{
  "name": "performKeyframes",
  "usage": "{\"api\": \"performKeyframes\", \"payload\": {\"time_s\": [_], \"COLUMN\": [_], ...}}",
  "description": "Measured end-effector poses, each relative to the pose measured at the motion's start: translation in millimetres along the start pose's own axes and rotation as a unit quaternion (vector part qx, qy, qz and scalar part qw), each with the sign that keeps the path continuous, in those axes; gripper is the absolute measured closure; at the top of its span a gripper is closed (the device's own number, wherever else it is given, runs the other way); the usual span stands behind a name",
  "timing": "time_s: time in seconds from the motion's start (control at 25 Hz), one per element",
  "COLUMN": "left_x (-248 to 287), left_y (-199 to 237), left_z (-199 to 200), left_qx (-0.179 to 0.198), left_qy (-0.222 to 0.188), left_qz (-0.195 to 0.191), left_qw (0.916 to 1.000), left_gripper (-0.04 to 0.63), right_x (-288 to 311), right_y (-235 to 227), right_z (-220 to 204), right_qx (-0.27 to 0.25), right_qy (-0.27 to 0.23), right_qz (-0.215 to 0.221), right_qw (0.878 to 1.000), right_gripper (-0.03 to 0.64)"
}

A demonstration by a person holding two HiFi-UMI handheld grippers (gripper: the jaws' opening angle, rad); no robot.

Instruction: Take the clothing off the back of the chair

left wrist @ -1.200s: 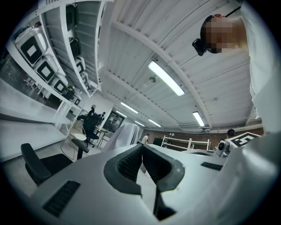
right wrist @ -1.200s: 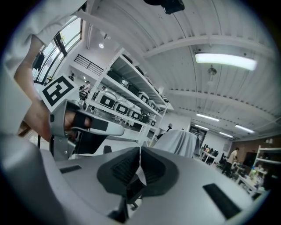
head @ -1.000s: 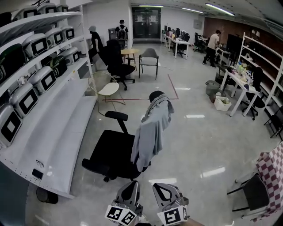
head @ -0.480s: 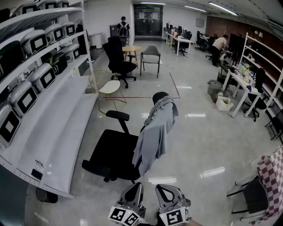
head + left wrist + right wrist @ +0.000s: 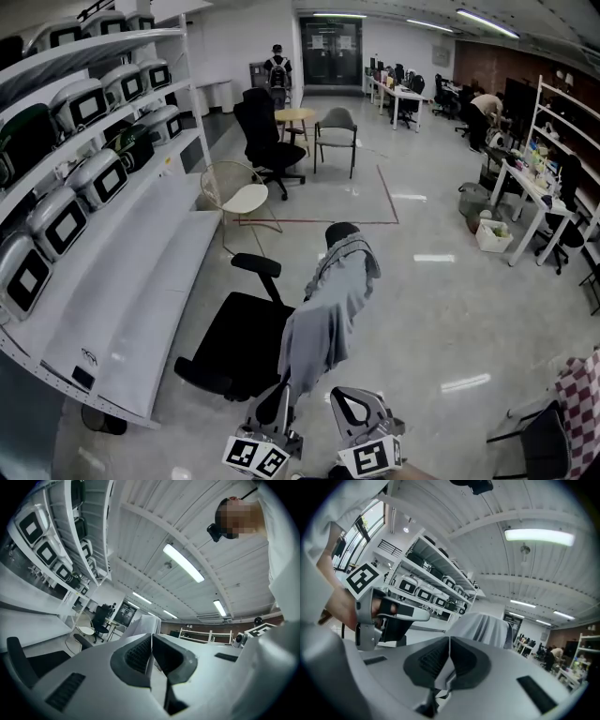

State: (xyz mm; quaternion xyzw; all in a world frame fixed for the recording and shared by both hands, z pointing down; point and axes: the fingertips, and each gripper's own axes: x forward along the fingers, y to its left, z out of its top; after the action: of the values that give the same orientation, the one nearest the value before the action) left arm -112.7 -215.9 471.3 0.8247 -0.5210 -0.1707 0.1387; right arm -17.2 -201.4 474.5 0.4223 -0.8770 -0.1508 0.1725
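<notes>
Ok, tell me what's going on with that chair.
A person holds a gripper in each hand. The left gripper and the right gripper are both shut and empty, held low in front of the black office chair. The grey garment hangs draped over the chair's back, and neither gripper has hold of it yet.

Pale grey garment [image 5: 328, 314] on black chair [image 5: 239, 333] at centre, white shelving [image 5: 141, 272] at 9 o'clock, glossy light grey floor [image 5: 441, 309], red tape line [image 5: 389, 197] at 1 o'clock, red-and-white checked cloth [image 5: 583, 403] at 4 o'clock, black-and-white square markers on grey left gripper [image 5: 279, 398] and right gripper [image 5: 342, 401] at 6 o'clock.
</notes>
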Motion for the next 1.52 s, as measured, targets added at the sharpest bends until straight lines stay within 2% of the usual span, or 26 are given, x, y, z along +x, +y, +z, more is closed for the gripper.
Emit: {"api": "performKeyframes", "payload": {"time_s": [0.24,0.4,0.44,0.48,0.52,0.68,0.72,0.8,0.92,1.2,1.52], "left_x": [36.7,52.1,55.9,60.1,65.0,81.4,85.4,93.0,100.9,114.6,130.4], "left_y": [9.4,16.8,18.5,20.7,23.2,32.9,35.1,37.0,38.7,41.7,35.9], "left_z": [5.2,0.8,0.1,0.3,1.4,11.2,11.7,10.1,9.5,9.3,7.8], "left_qx": [0.019,0.025,0.025,0.025,0.025,0.032,0.030,0.025,0.023,0.001,-0.029], "left_qy": [-0.016,-0.006,-0.004,-0.002,0.001,0.008,0.013,0.026,0.039,0.058,0.072], "left_qz": [0.036,0.048,0.046,0.043,0.038,0.020,0.013,-0.005,-0.029,-0.077,-0.135], "left_qw": [0.9990,0.9985,0.9986,0.9988,0.9989,0.9992,0.9994,0.9993,0.9986,0.9953,0.9878], "left_gripper": [0.584,0.583,0.571,0.532,0.502,0.477,0.455,0.389,0.341,0.299,0.290], "right_x": [25.3,38.8,42.2,46.4,51.2,66.4,70.6,78.9,88.9,106.8,125.6], "right_y": [-34.3,-41.8,-45.2,-49.1,-53.2,-62.2,-63.8,-69.9,-82.5,-97.5,-100.5], "right_z": [-11.7,-22.1,-23.3,-24.5,-25.5,-24.5,-25.9,-30.3,-31.1,-30.2,-36.3], "right_qx": [0.001,0.006,0.004,0.003,0.004,0.010,0.013,0.024,0.032,0.033,0.043], "right_qy": [-0.015,-0.005,-0.003,-0.002,0.000,0.006,0.010,0.019,0.025,0.031,0.043], "right_qz": [0.029,0.038,0.035,0.030,0.025,0.013,0.012,0.007,-0.006,-0.021,-0.006], "right_qw": [0.999,0.999,0.999,1.000,1.000,1.000,1.000,0.999,0.999,0.999,0.998], "right_gripper": [0.598,0.597,0.597,0.597,0.597,0.594,0.578,0.505,0.469,0.436,0.420]}}
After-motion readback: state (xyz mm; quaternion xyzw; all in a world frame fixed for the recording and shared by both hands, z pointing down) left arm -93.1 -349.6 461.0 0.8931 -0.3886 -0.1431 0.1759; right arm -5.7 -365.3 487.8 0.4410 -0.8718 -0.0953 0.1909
